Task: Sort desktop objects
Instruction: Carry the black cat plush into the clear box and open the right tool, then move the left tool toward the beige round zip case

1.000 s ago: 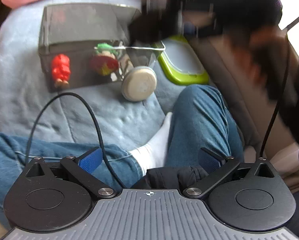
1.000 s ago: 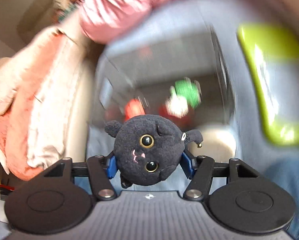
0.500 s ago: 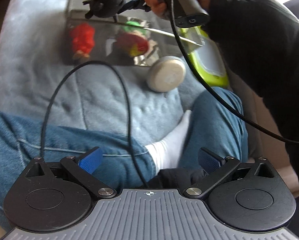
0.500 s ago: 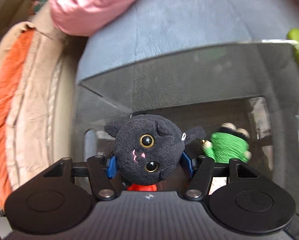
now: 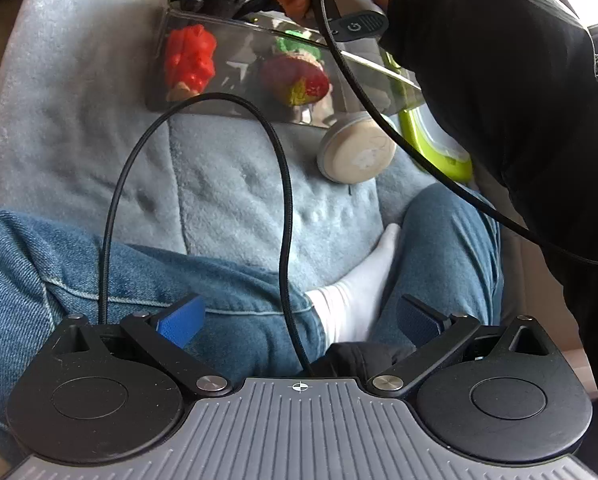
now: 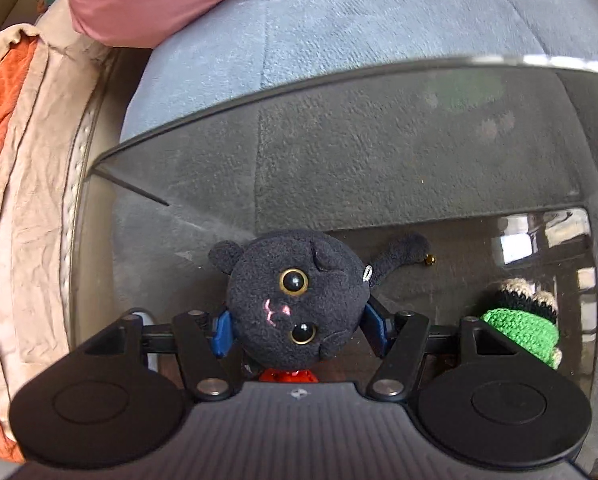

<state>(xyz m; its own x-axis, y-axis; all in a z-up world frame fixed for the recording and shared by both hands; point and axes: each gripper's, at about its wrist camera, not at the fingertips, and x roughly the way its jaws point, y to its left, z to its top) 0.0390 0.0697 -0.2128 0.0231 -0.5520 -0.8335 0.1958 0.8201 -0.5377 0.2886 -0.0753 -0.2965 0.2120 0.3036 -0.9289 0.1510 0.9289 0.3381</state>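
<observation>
- Right tool (image 6: 295, 328): jaws closed on the black plush cat (image 6: 295, 300), held inside the clear bin (image 6: 339, 76), low over its floor.
- Left tool (image 5: 299, 320): jaws wide, empty, over the person's lap.
- Red figure (image 5: 189, 62) and green crochet toy (image 6: 523, 328) already lie in the bin.
- Advised: lower the cat onto bare floor between its neighbours, then release; withdraw straight up, clear of the wall.

Cat plush (image 6: 295, 304) inside clear box (image 6: 339, 92), above red toy (image 5: 190, 62), knitted toy (image 6: 523, 330) rightward
</observation>
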